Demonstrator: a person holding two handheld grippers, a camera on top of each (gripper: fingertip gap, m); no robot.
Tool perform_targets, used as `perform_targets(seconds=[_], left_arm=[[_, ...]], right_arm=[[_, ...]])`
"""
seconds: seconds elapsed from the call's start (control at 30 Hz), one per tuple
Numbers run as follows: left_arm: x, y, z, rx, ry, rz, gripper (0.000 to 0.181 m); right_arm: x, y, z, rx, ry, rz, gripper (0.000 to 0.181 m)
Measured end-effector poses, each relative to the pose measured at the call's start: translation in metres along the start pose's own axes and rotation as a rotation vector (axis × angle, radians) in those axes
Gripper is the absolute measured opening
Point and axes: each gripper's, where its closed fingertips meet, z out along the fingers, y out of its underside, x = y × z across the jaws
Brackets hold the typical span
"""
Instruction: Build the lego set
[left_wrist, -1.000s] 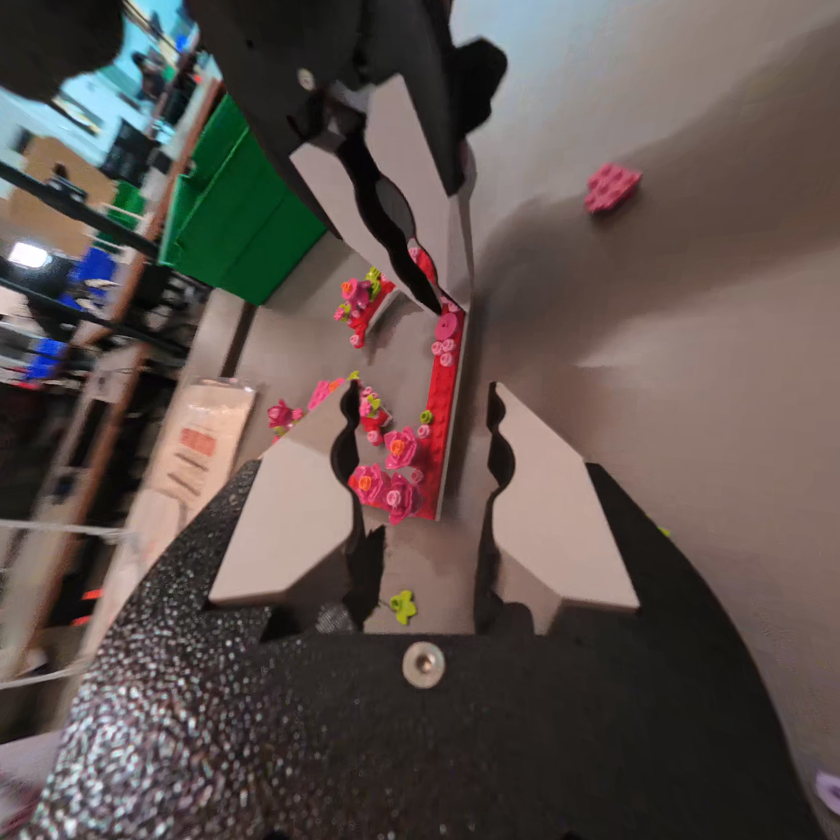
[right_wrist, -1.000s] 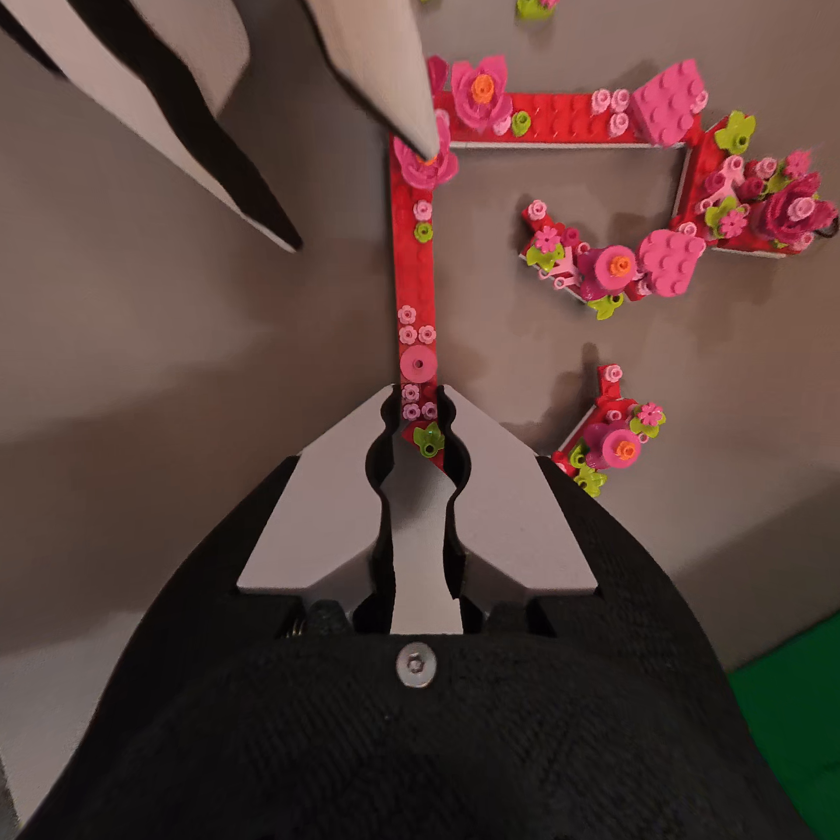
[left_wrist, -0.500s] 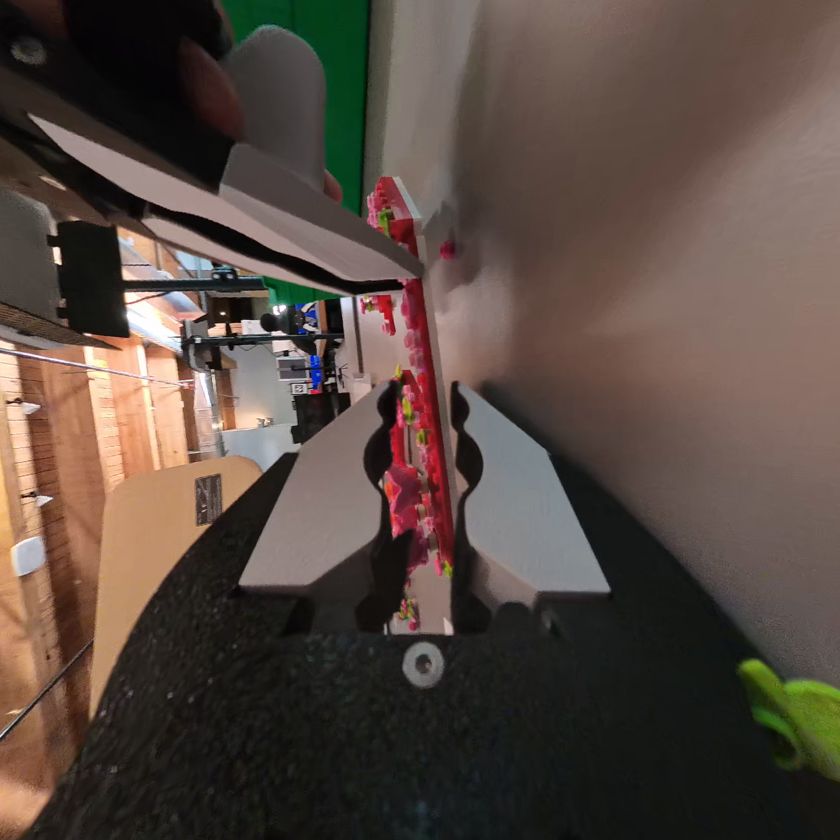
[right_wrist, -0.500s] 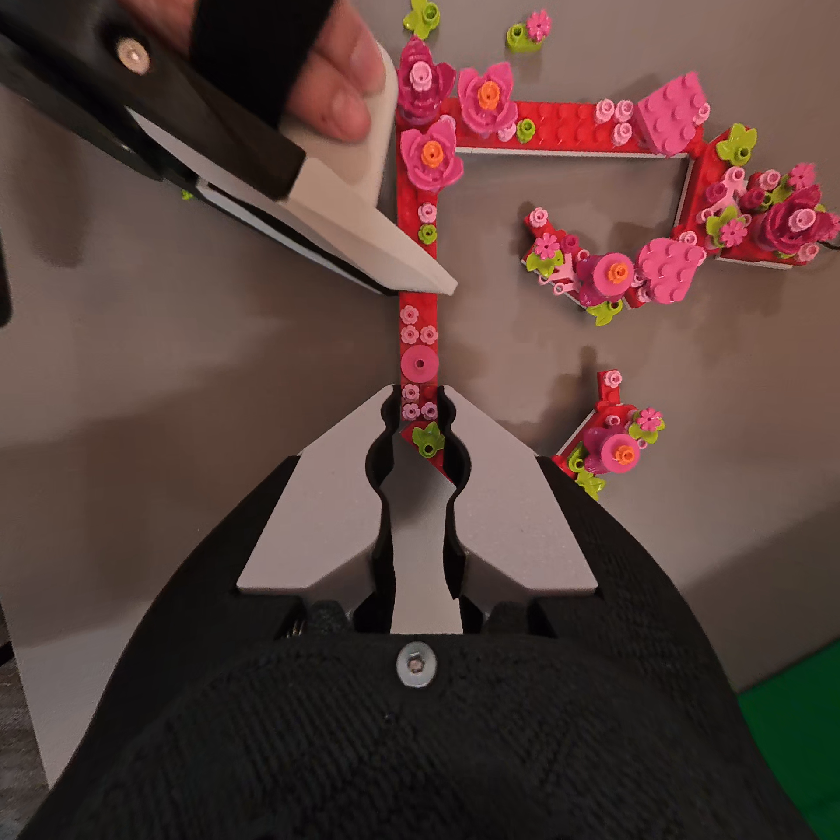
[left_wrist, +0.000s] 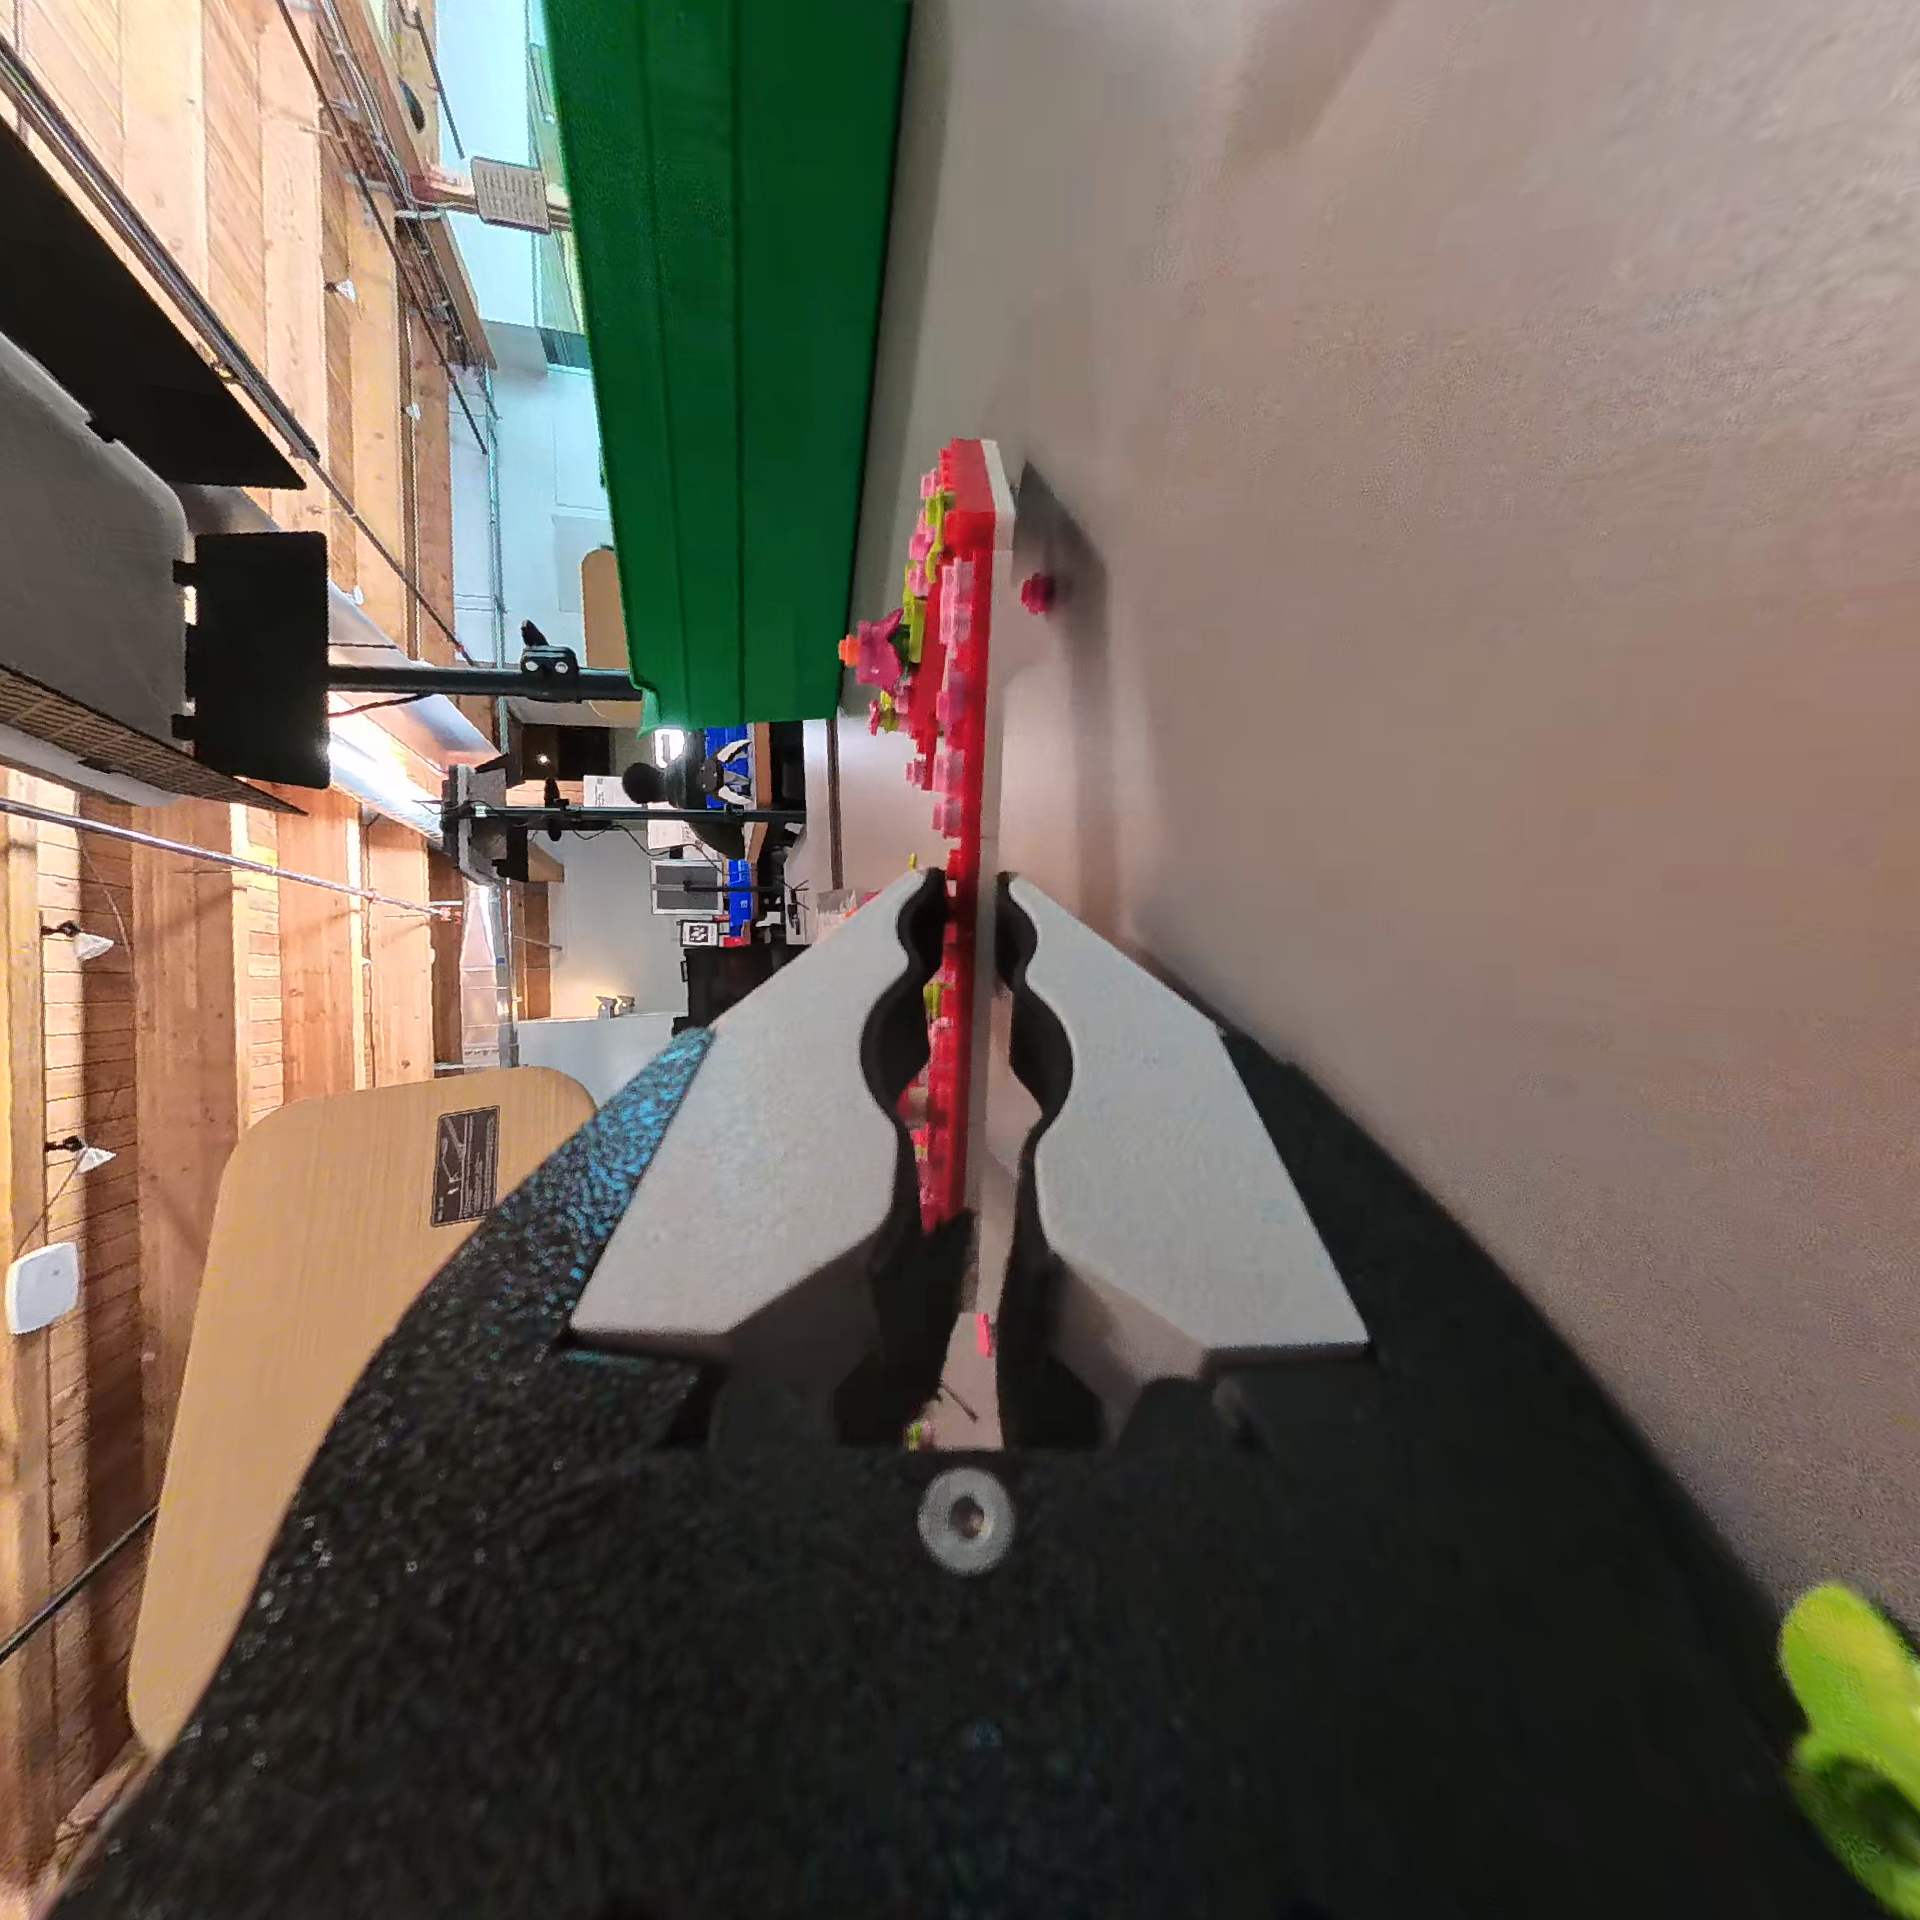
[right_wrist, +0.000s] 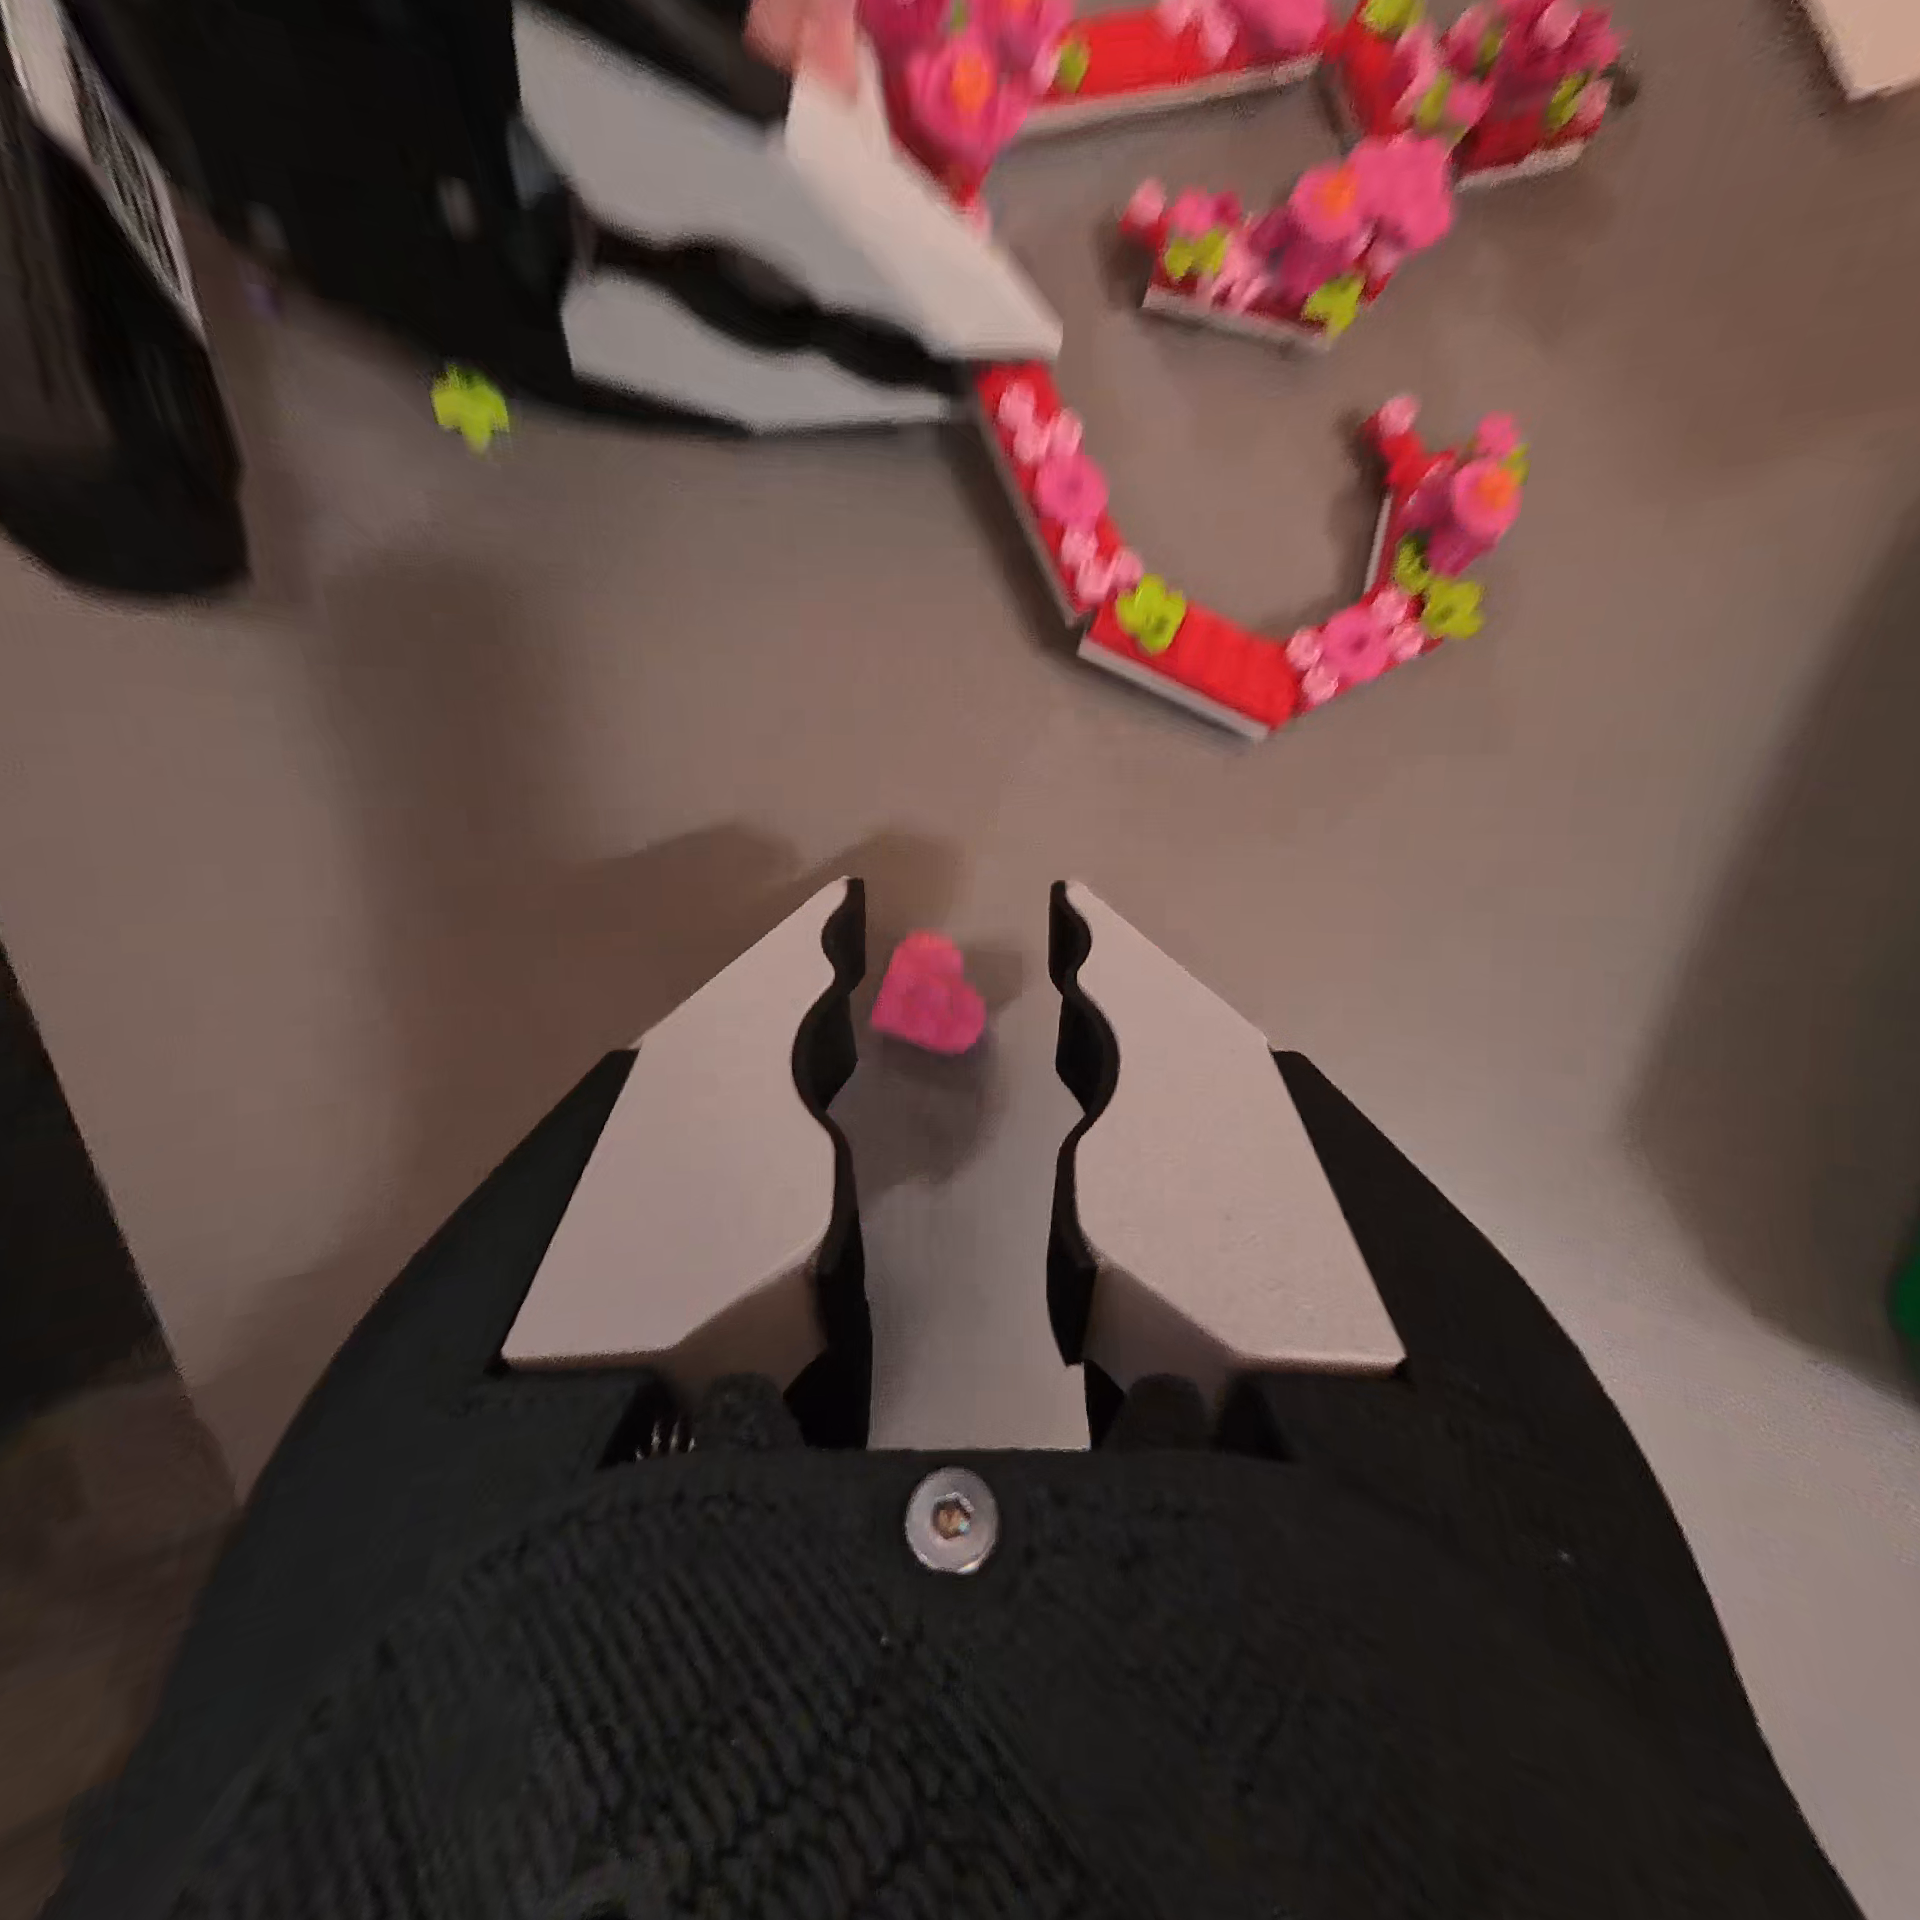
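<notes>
The red lego frame (right_wrist: 1195, 649) with pink flowers and green leaves lies on the grey table. My left gripper (left_wrist: 971, 883) is shut on one side strip of the frame (left_wrist: 961, 748), which that view shows edge-on. The left gripper also shows in the right wrist view (right_wrist: 894, 270), clamped on the frame's left side. My right gripper (right_wrist: 956, 894) is open and empty, just above the table. A small pink heart piece (right_wrist: 928, 995) lies loose between its fingers, apart from both.
A separate flower cluster (right_wrist: 1299, 239) lies inside the frame. A loose green leaf piece (right_wrist: 470, 407) lies left of the frame, and one shows close by in the left wrist view (left_wrist: 1860, 1766). A green bin (left_wrist: 727, 312) stands at the table's far edge. A tiny magenta piece (left_wrist: 1036, 590) lies beside the frame. About 12 centimetres separates my left fingertips from my right.
My right gripper let go of the frame's end, pulled back and opened around the pink heart piece. My left gripper swung in and closed on the frame's side strip.
</notes>
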Motion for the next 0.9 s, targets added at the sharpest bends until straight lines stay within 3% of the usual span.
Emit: perform_targets(seconds=[0.1, 0.33, 0.43, 0.57, 0.67, 0.9], left_arm=[[0.001, 0.001, 0.000, 0.003, 0.005, -0.019, 0.007], [0.001, 0.001, 0.000, 0.003, 0.011, -0.037, 0.007], [0.001, 0.001, 0.000, 0.005, 0.013, -0.035, 0.007], [0.002, 0.001, 0.000, 0.007, 0.015, -0.037, 0.007], [0.001, 0.001, 0.000, 0.009, 0.013, -0.036, 0.007], [0.001, 0.001, 0.000, 0.010, 0.011, -0.036, 0.007]], right_arm=[[-0.006, 0.027, 0.005, -0.013, 0.008, -0.008, 0.038], [-0.021, 0.045, 0.005, 0.022, -0.045, 0.023, 0.040], [-0.036, 0.050, -0.001, -0.003, -0.120, 0.022, 0.028], [-0.024, 0.040, -0.003, 0.054, -0.066, 0.013, 0.032], [-0.020, 0.032, 0.004, 0.089, -0.032, -0.128, 0.042], [-0.020, 0.032, 0.012, 0.041, -0.204, -0.210, 0.043]])
